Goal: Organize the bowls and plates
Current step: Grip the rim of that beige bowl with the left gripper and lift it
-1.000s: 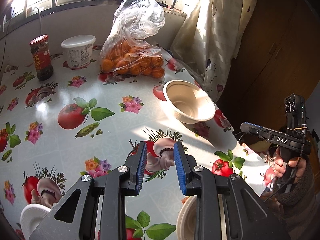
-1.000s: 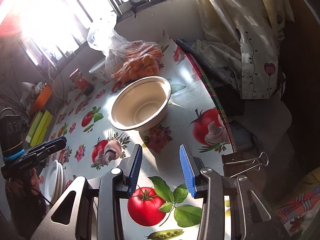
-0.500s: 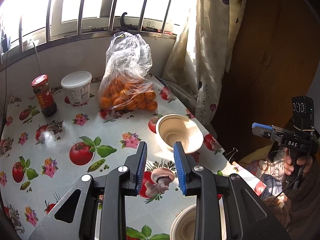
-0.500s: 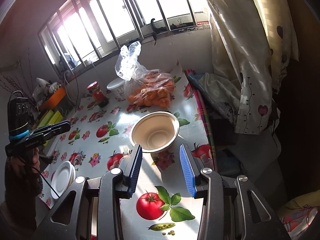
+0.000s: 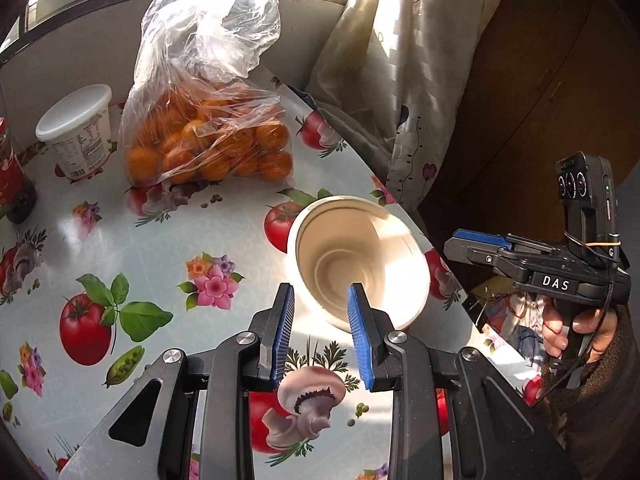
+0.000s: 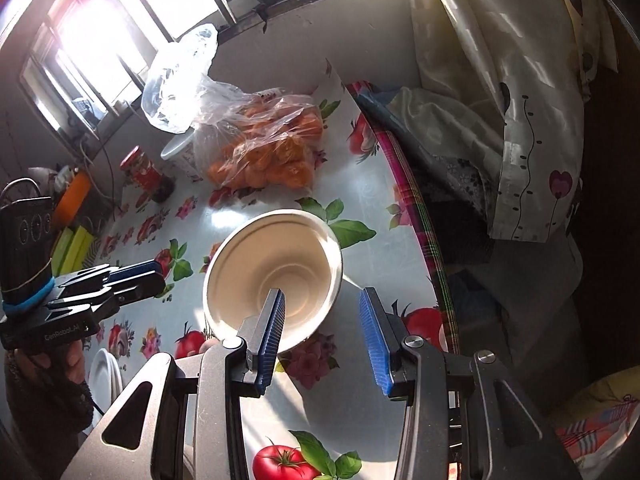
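Our left fingers (image 5: 320,336) and right fingers (image 6: 324,334), both partly open and empty, have swung in from farther back to frame the bowl (image 5: 360,264) near the counter (image 5: 120,240) edge, so a grab looks close.

Two cameras, one on each hand tool — both look down and forward.

Each peeks between its own jaws, close over the surface (image 5: 100,240). Both see the same bowl (image 5: 356,256) (image 6: 276,276), the orange bag (image 5: 208,148) (image 6: 268,152) — and each other's tool.
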`<state>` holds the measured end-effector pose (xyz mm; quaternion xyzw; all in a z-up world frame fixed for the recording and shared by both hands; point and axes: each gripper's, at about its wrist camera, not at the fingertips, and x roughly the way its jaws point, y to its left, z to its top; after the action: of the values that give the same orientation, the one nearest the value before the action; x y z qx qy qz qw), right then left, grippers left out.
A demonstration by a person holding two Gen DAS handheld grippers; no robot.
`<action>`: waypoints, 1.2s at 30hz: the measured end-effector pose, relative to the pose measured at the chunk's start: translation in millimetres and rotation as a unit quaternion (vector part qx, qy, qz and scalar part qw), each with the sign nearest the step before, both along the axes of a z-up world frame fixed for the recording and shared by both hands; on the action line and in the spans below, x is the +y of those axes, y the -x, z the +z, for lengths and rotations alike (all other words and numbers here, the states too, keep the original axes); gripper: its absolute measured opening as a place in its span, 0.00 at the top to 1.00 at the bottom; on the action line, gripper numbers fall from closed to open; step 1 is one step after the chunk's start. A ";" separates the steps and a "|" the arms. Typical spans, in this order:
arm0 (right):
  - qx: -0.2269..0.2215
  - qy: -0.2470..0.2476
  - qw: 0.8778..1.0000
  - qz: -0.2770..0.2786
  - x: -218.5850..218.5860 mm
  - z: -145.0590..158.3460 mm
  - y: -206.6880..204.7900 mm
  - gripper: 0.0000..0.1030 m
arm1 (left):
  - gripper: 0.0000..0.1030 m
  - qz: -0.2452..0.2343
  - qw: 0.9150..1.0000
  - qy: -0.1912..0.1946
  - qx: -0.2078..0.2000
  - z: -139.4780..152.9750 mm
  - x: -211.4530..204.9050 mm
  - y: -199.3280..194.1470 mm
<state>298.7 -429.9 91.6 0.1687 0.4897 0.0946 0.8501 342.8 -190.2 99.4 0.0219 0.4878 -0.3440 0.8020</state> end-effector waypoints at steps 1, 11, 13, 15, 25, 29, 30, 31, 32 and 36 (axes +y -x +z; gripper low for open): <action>0.005 0.000 1.000 -0.002 0.1 -5.4 -3.9 0.63 | 0.72 -0.002 1.000 -0.001 0.003 -3.4 -2.9 -2.1; 0.032 -0.024 0.999 -0.016 -3.3 -35.5 -22.8 0.75 | 0.72 0.010 0.999 0.002 0.039 -30.3 -13.1 -18.9; 0.034 -0.032 0.999 -0.017 -4.6 -38.0 -23.3 0.81 | 0.72 0.010 0.999 0.002 0.037 -30.6 -12.8 -18.8; 0.035 -0.035 0.999 -0.013 -3.5 -39.8 -23.4 0.82 | 0.72 0.012 0.999 0.001 0.039 -31.8 -12.9 -19.5; 0.035 -0.045 0.998 -0.014 -4.2 -42.9 -21.7 0.87 | 0.89 0.022 0.999 -0.005 0.035 -34.4 -12.0 -17.9; 0.029 -0.050 0.998 -0.014 -4.2 -39.5 -19.2 0.88 | 0.91 0.019 0.999 -0.007 0.027 -32.1 -15.1 -14.2; 0.028 -0.048 0.998 -0.015 -4.0 -38.6 -18.1 0.88 | 0.91 0.019 0.999 -0.010 0.024 -31.4 -16.2 -12.7; 0.028 -0.048 0.998 -0.015 -4.1 -37.8 -17.2 0.88 | 0.91 0.018 1.000 -0.012 0.022 -30.8 -17.0 -11.3; 0.027 -0.050 0.998 -0.015 -4.7 -37.1 -16.2 0.88 | 0.91 0.018 1.000 -0.012 0.022 -30.4 -17.5 -10.5; 0.025 -0.065 0.997 -0.022 -9.4 -35.4 -10.7 0.88 | 0.91 0.017 1.000 -0.007 0.026 -28.8 -17.2 -6.5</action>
<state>309.4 -439.4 56.2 0.2363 0.4997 0.1032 0.8269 349.3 -207.4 70.6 0.0102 0.5107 -0.3278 0.7948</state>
